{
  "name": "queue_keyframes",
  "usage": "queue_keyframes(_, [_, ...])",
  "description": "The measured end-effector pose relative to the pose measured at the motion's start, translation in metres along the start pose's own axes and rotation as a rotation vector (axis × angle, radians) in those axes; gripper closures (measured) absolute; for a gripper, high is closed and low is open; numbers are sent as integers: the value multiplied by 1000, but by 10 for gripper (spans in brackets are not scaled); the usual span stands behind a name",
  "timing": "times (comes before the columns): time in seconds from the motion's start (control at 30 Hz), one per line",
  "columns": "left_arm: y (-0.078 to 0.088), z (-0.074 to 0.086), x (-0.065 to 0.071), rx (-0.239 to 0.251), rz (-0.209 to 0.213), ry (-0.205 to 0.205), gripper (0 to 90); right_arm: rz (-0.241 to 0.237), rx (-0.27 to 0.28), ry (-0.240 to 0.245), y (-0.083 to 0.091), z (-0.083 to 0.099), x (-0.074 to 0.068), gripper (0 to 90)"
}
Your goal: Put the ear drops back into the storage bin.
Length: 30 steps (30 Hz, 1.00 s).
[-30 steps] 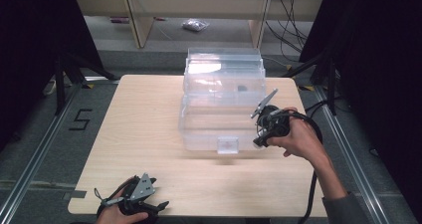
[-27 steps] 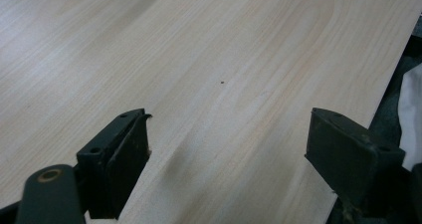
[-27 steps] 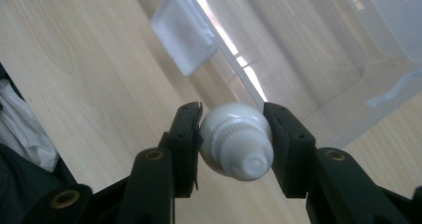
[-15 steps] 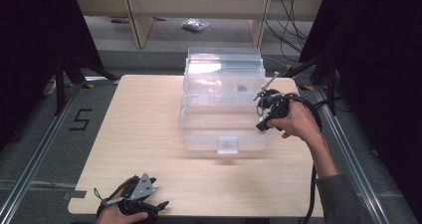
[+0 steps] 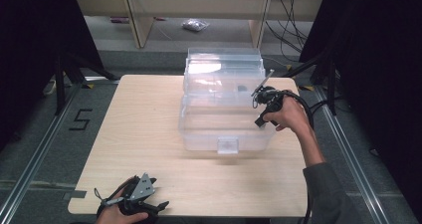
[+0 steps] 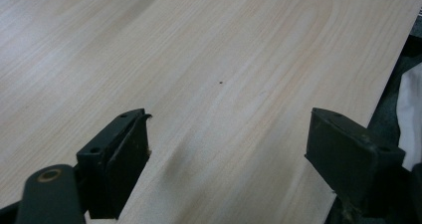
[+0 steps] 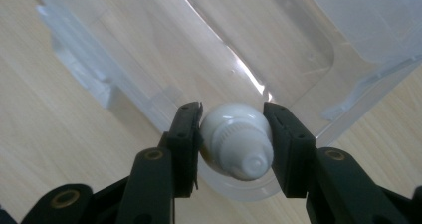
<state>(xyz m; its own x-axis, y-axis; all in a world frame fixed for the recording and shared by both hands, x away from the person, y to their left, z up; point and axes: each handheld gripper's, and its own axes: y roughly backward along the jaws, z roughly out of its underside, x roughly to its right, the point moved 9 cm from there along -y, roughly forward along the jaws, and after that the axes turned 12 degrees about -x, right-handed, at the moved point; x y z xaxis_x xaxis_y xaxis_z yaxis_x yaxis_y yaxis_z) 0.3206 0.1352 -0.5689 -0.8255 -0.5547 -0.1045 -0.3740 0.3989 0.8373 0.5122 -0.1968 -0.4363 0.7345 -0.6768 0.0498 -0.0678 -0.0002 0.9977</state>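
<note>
Now the right gripper (image 7: 233, 134) is clamped on a small white bottle (image 7: 236, 139), held over the clear bin's (image 5: 224, 129) right rim. Light, rigid, smooth plastic; likely slippery, best gripped across its round body. Right forearm reaches in from the near right. Left gripper (image 6: 229, 159) rests, jaws apart, at the near left of the table (image 5: 149, 119).

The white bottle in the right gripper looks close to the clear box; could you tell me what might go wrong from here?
The right gripper pinches the white bottle on its rounded sides, so it could slip or twist out. It hangs over the rim of the clear box, so a release here might bounce it off onto the table.
</note>
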Motion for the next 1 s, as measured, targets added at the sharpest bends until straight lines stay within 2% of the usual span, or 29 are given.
queue_keyframes(0.13, [0,0,0,0,0,1,166,-11,-21,-13,-12,-3,4,602])
queue_keyframes(0.2, [0,0,0,0,0,0,166,-13,-14,1,-14,-4,5,602])
queue_keyframes(0.3, [0,0,0,0,0,0,166,-27,-26,-26,-20,-6,4,601])
queue_keyframes(0.4, [0,0,0,0,0,0,166,-29,-28,-18,-27,-8,7,602])
queue_keyframes(0.53, [-1,-1,2,13,12,14,166,-32,-37,-31,-33,-8,9,602])
queue_keyframes(0.57, [-1,0,-1,-3,-4,0,166,-32,-43,-39,-34,-8,9,602])
queue_keyframes(0.73, [0,0,0,-1,0,0,166,-38,-53,-51,-39,-9,11,601])
queue_keyframes(0.77, [0,-1,2,8,11,11,166,-40,-55,-52,-40,-9,11,601])
queue_keyframes(0.83, [0,0,2,2,14,2,166,-34,-53,-50,-42,-9,13,601])
queue_keyframes(0.87, [-1,0,0,-4,-6,-2,166,-48,-63,-69,-43,-9,11,601])
queue_keyframes(0.93, [-1,0,0,0,1,1,166,-47,-70,-83,-46,-9,11,601])
queue_keyframes(0.97, [0,0,0,1,2,1,166,-44,-62,-67,-47,-10,12,601])
queue_keyframes(1.0, [0,0,0,-1,1,0,166,-55,-75,-86,-48,-9,10,601])
